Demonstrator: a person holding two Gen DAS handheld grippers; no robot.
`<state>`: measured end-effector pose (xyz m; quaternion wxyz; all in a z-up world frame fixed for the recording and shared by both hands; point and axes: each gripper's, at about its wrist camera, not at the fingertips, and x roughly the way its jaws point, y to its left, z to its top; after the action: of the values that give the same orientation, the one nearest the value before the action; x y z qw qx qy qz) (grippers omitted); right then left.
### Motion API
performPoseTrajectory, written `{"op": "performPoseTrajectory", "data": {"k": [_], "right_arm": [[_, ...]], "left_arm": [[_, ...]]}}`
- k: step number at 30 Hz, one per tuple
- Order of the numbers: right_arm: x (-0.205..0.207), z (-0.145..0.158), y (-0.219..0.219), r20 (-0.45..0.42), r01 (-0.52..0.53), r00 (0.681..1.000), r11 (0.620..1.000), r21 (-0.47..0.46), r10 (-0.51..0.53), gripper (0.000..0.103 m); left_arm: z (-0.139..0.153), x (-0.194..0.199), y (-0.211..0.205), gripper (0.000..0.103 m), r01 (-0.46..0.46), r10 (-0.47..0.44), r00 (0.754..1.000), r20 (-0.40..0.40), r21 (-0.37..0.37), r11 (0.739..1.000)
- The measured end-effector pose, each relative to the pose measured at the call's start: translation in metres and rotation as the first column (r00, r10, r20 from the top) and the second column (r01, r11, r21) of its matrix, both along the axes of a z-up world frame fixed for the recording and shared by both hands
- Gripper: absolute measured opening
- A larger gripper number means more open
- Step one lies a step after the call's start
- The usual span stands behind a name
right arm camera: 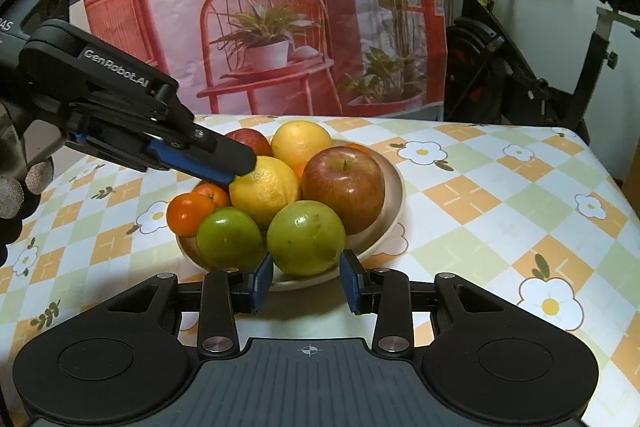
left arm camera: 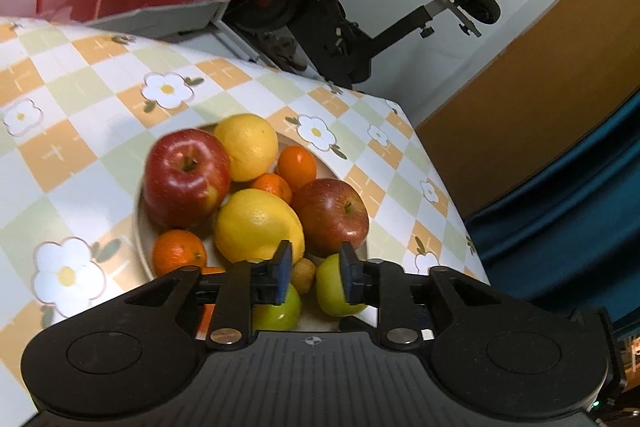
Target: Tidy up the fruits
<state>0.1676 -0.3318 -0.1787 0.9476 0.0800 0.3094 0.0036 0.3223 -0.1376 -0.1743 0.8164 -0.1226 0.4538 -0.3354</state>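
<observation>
Red and yellow fruit filled the middle of my left camera's picture, piled on a pale plate (left arm camera: 138, 227). A big red apple (left arm camera: 186, 179) sat at the left of the pile, with a yellow citrus (left arm camera: 248, 145) touching it behind. Another yellow citrus (left arm camera: 258, 225) sat in front, and a second red apple (left arm camera: 332, 215) was at its right. Little oranges (left arm camera: 178, 251) were tucked around them. My left tongs (left arm camera: 314, 273) were low in the middle of the picture, spread apart and pinching nothing. Two green fruits (left arm camera: 336, 291) peeked out beside the blue pads, with a small brown fruit (left arm camera: 303, 273) between them. The checked cloth with white flowers (left arm camera: 166, 89) covered the table.

My right camera saw the same plate (right arm camera: 394, 187) in the middle of its picture. Two green fruits (right arm camera: 306, 237) sat at the front, near my right tongs (right arm camera: 306, 281). Those tongs were spread wide at the bottom middle and held nothing. My left tongs (right arm camera: 240, 167) came in from the left side, with their tip at the yellow citrus (right arm camera: 266, 189). A big red apple (right arm camera: 344, 183) sat right of it. An exercise bike (right arm camera: 520, 59) stood at the upper right.
</observation>
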Motion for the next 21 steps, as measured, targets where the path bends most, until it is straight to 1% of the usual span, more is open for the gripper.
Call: {"op": "performPoseTrajectory", "data": {"k": [2,5,8,9,10,11,13,14,16,17,19,21], "right_arm": [[-0.002,0.003,0.001,0.005,0.008,1.000,1.000,-0.006,-0.008,0.035],[-0.005,0.009,0.001,0.012,0.022,1.000,1.000,-0.017,-0.022,0.035],[-0.010,0.017,0.002,0.025,0.050,0.998,0.998,-0.024,-0.049,0.036],[-0.012,0.021,0.002,0.030,0.062,0.998,0.998,-0.022,-0.061,0.039],[-0.013,0.024,0.002,0.035,0.073,0.997,0.997,-0.021,-0.072,0.043],[-0.014,0.027,0.003,0.041,0.082,0.996,0.996,-0.020,-0.082,0.045],[-0.019,0.035,0.005,0.055,0.098,0.994,0.995,-0.022,-0.096,0.053],[-0.021,0.038,0.007,0.062,0.103,0.993,0.994,-0.024,-0.102,0.056],[-0.025,0.046,0.010,0.078,0.111,0.991,0.993,-0.033,-0.108,0.067],[-0.027,0.050,0.012,0.087,0.114,0.990,0.993,-0.034,-0.111,0.070],[-0.032,0.060,0.016,0.108,0.121,0.987,0.992,-0.028,-0.117,0.088],[-0.038,0.069,0.020,0.125,0.122,0.985,0.992,-0.012,-0.120,0.098]], "left_arm": [[0.005,-0.003,0.006,0.035,-0.010,0.010,1.000,0.020,0.007,1.000],[0.014,-0.010,0.018,0.046,-0.042,0.040,0.997,0.062,0.026,0.999],[0.025,-0.019,0.031,0.049,-0.068,0.063,0.992,0.113,0.043,0.997],[0.029,-0.022,0.037,0.055,-0.080,0.072,0.988,0.135,0.053,0.995],[0.033,-0.026,0.041,0.059,-0.092,0.081,0.984,0.156,0.060,0.994],[0.038,-0.030,0.047,0.060,-0.105,0.091,0.979,0.182,0.068,0.992],[0.046,-0.037,0.057,0.067,-0.126,0.107,0.970,0.219,0.077,0.989],[0.049,-0.041,0.062,0.069,-0.138,0.116,0.965,0.235,0.080,0.987],[0.057,-0.050,0.072,0.078,-0.154,0.127,0.956,0.265,0.082,0.985],[0.060,-0.054,0.075,0.080,-0.161,0.130,0.951,0.281,0.090,0.983],[0.068,-0.065,0.083,0.086,-0.188,0.141,0.935,0.325,0.117,0.975],[0.077,-0.077,0.091,0.090,-0.208,0.147,0.919,0.367,0.133,0.969]]}}
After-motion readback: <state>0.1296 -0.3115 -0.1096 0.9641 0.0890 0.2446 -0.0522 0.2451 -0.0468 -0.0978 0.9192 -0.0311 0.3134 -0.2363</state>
